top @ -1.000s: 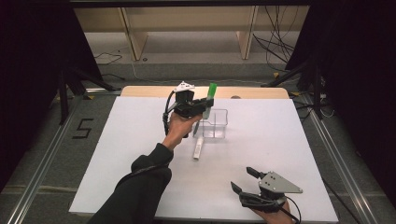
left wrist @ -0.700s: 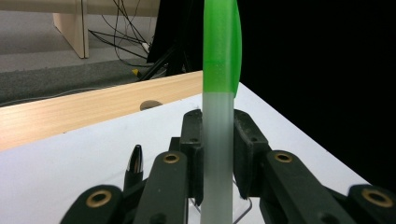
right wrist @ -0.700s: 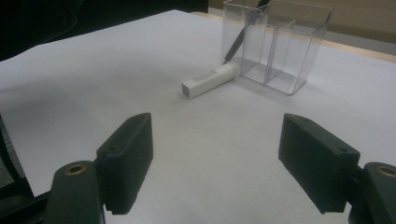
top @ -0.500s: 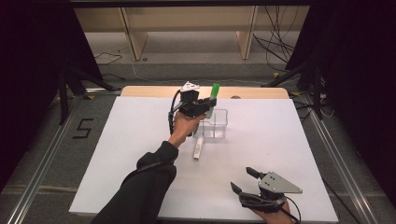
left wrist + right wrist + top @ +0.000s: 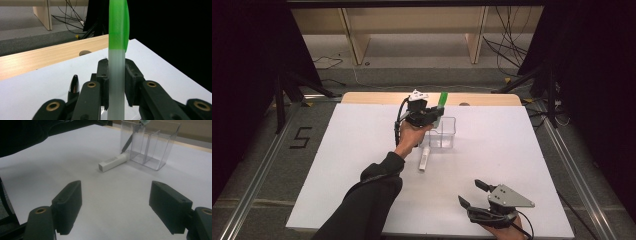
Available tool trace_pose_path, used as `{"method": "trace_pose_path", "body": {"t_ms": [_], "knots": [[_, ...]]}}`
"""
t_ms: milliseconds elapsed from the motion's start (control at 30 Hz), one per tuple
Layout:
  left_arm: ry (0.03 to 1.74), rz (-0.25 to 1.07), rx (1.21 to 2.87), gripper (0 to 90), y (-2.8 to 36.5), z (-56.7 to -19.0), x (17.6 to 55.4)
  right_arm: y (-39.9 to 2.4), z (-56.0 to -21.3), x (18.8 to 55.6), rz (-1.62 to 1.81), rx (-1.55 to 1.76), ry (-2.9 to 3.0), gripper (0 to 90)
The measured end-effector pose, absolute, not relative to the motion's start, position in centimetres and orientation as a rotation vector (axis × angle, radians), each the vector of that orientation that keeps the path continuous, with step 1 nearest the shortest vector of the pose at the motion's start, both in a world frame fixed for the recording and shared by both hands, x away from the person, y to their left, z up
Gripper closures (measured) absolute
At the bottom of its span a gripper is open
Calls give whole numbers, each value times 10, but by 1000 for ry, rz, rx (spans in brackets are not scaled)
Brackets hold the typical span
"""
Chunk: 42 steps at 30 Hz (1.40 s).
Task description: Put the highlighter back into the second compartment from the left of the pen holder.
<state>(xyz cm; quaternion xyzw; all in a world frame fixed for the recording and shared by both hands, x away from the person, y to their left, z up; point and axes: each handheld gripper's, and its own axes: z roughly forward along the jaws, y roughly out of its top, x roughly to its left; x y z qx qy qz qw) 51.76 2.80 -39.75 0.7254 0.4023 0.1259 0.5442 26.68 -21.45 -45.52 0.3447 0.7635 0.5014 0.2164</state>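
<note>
Tongs [image 5: 116, 82] of the left hand are clamped on a green-capped marker [image 5: 117, 40], whose lower end is cut off in the left gripper view. The marker is held upright over the clear organizer [image 5: 444, 132] at the far middle of the white counter [image 5: 352, 165], the forearm stretched forward. A dark pen [image 5: 126, 143] is seen leaning inside the organizer, and a white marker [image 5: 424, 159] lies just before it. The right tongs [image 5: 472, 194] are held wide apart and empty near the counter's front edge.
</note>
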Motion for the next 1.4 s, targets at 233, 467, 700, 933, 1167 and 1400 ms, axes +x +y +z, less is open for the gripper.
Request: {"method": "trace_pose_path", "body": {"t_ms": [233,467,700,933,1167,1400], "knots": [[957,308,1740,762,28,-402,519,-214,-455,267,1392,947,2117,273],[960,301,1750,762,26,-405,519,-214,-455,267,1392,947,2122,273],[970,298,1761,760,26,-408,520,-214,-455,267,1396,955,2117,272],[977,301,1782,759,25,-411,520,-214,-455,267,1394,951,2120,272],[980,306,1789,758,25,-411,520,-214,-455,267,1394,950,2122,272],[981,308,1798,756,26,-416,521,-214,-455,267,1395,949,2121,272]]}}
